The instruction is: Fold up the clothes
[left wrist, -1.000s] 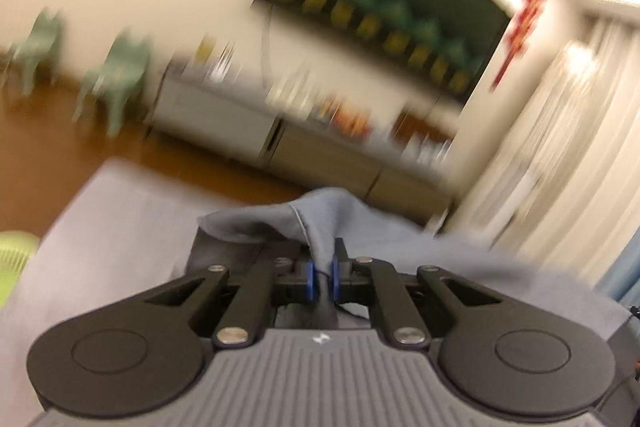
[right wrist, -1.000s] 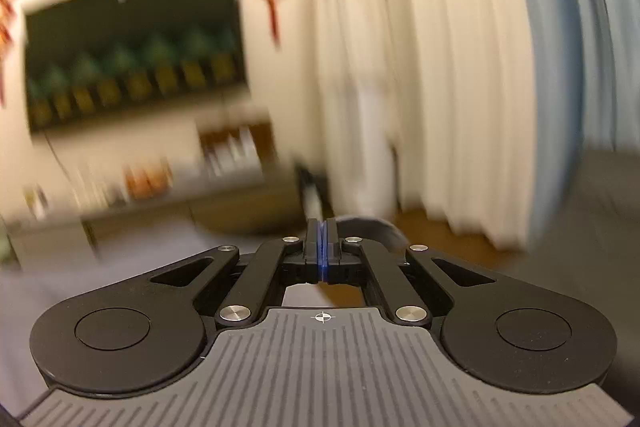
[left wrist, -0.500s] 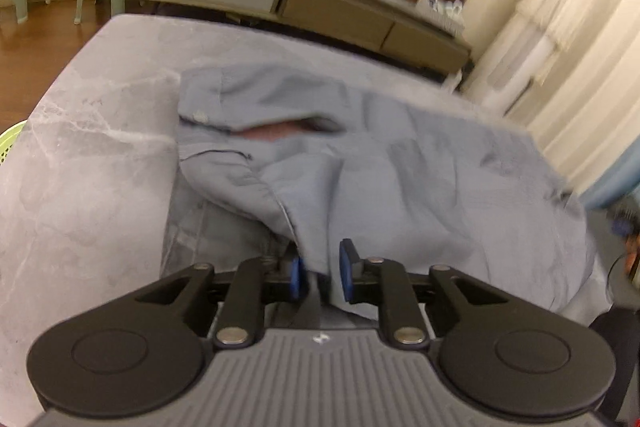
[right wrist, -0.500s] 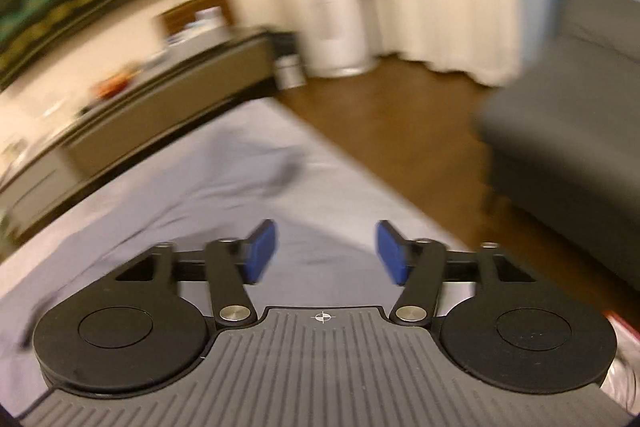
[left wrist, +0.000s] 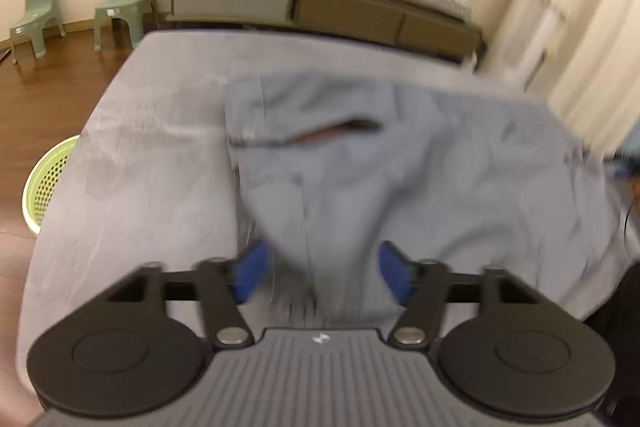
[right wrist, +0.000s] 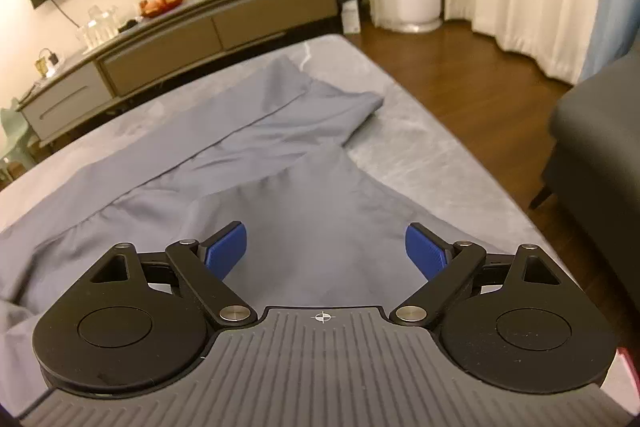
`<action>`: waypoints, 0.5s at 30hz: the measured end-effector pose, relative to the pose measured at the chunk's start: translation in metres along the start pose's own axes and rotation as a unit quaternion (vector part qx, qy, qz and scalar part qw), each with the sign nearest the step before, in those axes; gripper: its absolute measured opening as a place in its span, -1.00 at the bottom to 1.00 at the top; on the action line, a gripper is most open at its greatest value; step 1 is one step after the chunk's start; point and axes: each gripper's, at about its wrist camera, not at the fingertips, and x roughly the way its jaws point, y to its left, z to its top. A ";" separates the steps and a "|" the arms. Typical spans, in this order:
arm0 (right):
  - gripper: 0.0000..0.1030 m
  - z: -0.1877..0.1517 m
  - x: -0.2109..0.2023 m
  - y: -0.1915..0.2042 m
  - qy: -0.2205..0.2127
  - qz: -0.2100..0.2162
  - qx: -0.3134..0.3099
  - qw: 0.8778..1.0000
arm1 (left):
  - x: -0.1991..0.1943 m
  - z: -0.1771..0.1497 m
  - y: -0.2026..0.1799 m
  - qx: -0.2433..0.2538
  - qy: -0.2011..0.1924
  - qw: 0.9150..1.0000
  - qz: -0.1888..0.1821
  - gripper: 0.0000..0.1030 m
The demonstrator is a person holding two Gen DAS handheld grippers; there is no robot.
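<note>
Trousers [right wrist: 256, 155] spread flat on a grey marbled table [right wrist: 420, 155], both grippers above them with nothing held.

Waistband with its button sits at the table's left end in the left wrist view; the legs run lengthwise across the tabletop toward the right end, cuffs near the far right corner in the right wrist view. Left gripper [left wrist: 322, 271] has its jaws opening, blue pads clear of the cloth between them. Right gripper [right wrist: 326, 251] has its jaws opening wide over the near leg, gripping nothing.
</note>
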 end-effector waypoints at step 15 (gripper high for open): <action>-0.94 -0.017 -0.004 0.043 0.005 0.007 -0.107 0.994 | 0.056 -0.016 -0.054 0.082 0.075 0.994 -0.004 -0.73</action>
